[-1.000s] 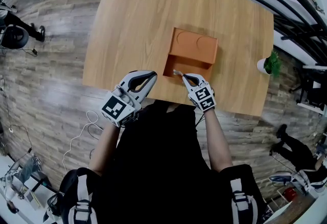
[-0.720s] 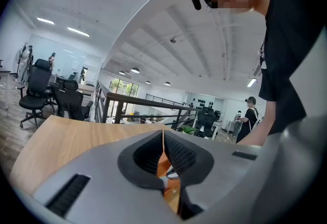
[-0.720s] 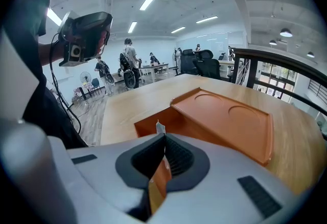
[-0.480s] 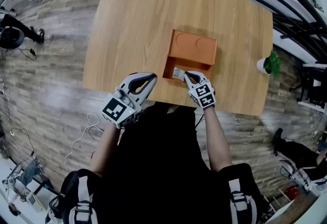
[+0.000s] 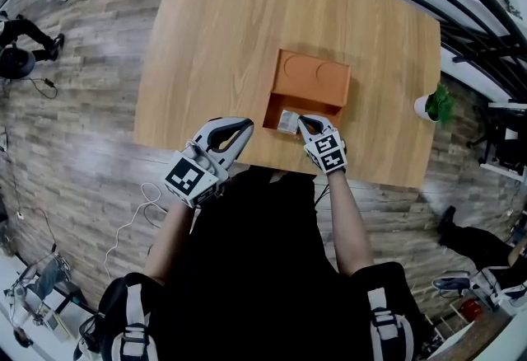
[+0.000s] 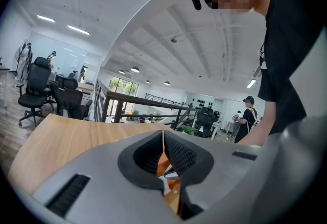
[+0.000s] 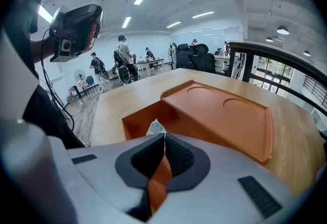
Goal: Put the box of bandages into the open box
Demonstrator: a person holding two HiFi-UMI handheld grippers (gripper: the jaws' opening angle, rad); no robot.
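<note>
Two grippers: left gripper (image 5: 240,127) and right gripper (image 5: 303,122) side by side at the near edge of the table (image 5: 222,38).
Right jaws: pressed together, pinching a corner of the box of bandages (image 5: 287,120).
Bandages: just ahead of the right jaws, at the open box's (image 5: 329,86) near compartment.
Left jaws: pressed together, nothing between.

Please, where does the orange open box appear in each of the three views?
Head view: orange open plastic box, centre, ahead of the right tongs.
Left gripper view: only an orange sliver behind the shut left tongs.
Right gripper view: middle, beyond the tongs and small white bandage box.
Shared landmark: the light wooden table.
</note>
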